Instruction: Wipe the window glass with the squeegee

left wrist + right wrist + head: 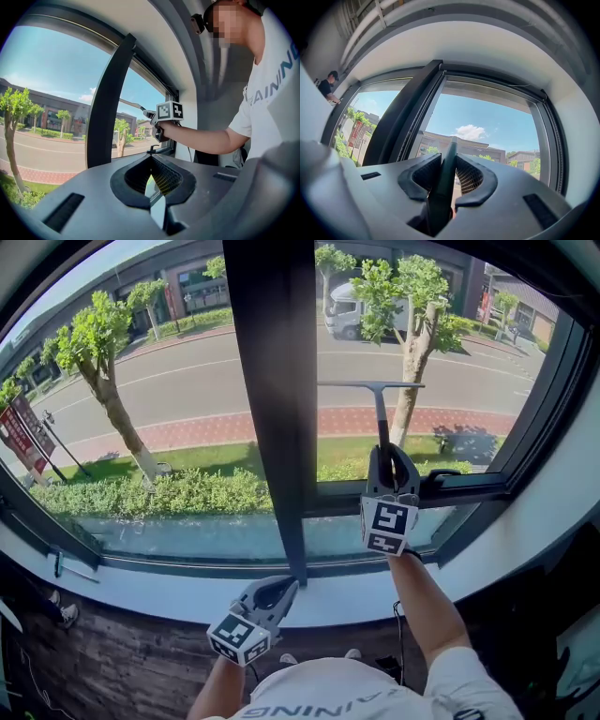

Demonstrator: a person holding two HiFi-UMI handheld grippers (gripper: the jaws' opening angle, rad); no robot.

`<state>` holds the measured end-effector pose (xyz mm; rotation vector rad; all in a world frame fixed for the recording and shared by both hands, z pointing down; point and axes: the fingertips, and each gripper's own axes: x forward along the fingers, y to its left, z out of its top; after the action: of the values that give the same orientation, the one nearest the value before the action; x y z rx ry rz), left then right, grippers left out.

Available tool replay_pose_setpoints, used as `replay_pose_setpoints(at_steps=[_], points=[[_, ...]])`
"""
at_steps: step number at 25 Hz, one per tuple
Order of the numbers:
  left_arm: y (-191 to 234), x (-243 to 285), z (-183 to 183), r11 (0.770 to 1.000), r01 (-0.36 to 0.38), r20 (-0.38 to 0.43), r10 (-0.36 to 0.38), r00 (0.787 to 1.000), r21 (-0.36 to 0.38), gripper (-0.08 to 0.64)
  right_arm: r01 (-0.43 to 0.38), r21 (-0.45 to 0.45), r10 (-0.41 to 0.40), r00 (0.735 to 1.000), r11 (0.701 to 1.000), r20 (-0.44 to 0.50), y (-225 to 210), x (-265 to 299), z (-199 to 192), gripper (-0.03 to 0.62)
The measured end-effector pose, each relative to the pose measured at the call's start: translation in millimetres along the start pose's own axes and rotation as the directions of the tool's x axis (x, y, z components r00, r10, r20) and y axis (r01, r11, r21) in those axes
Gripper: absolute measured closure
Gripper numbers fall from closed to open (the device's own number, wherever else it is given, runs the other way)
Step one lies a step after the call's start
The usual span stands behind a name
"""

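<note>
The right gripper (392,463) is clamped on the lower end of the squeegee (380,418) handle, both jaws pressed against its sides. It is raised in front of the right-hand pane of the window glass (469,362), at about 3 o'clock from the dark centre mullion (272,381). In the head view the handle runs straight up towards 12 o'clock to the T-shaped blade, which lies level across the pane. I cannot tell from here whether its edge actually touches the glass.

In the right gripper view the squeegee (446,178) shows only as a dark shaft seen edge-on between the jaws of the right gripper (450,164); the blade itself cannot be made out. From the left gripper's camera the shaft (131,104) slants towards 10 o'clock and its far end is cut off behind the mullion (105,103).

The left gripper (279,591) sits low at 6 o'clock, just over the pale window sill (141,592) at the mullion's foot. Its jaws are drawn together on nothing, with only a thin sliver of light between the pads (164,176). The person's forearms run out of the frame at the bottom.
</note>
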<state>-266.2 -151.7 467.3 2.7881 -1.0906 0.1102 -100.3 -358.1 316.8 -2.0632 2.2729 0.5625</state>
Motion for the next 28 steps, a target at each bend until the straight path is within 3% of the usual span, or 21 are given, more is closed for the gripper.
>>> replay_pose_setpoints(at_steps=[28], points=[[5.8,5.0,-4.5,1.0,0.001,-0.008,-0.001,1.0,-0.015,0.545,-0.049,0.012,0.051,0.975,0.999,-0.217,31.2,-39.9,-129.5,0.494]])
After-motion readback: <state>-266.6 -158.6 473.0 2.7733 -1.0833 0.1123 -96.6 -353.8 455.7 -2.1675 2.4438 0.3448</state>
